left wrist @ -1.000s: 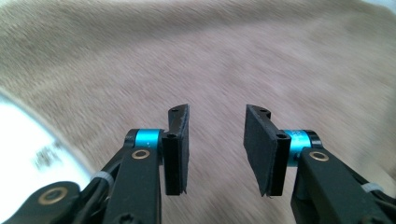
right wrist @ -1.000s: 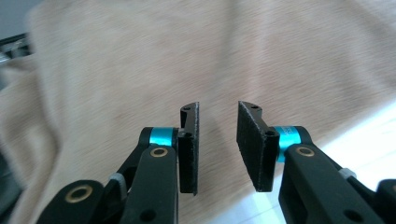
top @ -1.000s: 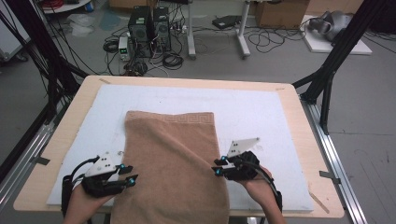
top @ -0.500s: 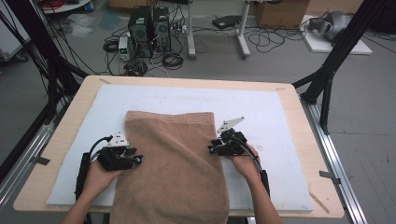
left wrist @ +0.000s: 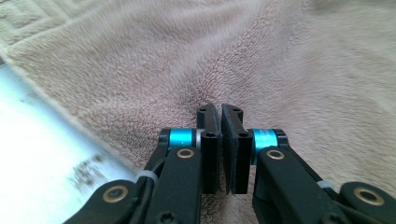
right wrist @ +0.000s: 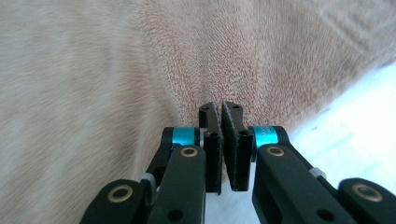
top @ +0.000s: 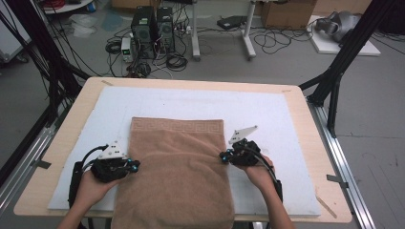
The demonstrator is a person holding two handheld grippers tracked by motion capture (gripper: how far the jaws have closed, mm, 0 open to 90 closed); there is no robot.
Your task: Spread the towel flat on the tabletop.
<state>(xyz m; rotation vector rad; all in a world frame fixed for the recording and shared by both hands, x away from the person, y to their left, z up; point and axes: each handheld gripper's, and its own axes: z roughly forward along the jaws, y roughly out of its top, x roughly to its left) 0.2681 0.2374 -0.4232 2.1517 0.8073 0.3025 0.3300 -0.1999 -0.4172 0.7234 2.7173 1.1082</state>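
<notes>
Folding job, early stage by my read. Brown towel (top: 179, 171) lies flat on the white mat (top: 286, 124) on the bench (top: 305, 95), long axis running 12 to 6, near end draped over the bench's 6 o'clock edge. Patterned border sits at the 12 o'clock end. It looks doubled already (a second edge shows just under the border), but I can't confirm the layer count.

Done: both side edges are pinched. Left: lift and fold, none of it started as far as I can see. The cloth is flat apart from small puckers at each grip.

Left gripper (top: 135, 166) is at the towel's 9 o'clock edge, a bit below mid-length. Its jaws have just been closing and now stand nearly together in the left gripper view (left wrist: 220, 114), with pile gathered into a crease running up from the tips. I judge it clamped on the towel edge.

Right gripper (top: 223, 156) is at the 3 o'clock edge, slightly nearer 12 than the left one. Same story: jaws just been closing, now pressed together (right wrist: 220, 112), with a towel ridge rising from between them. Mat shows just beyond the edge.

Grips are slightly staggered, so watch for skew.
</notes>
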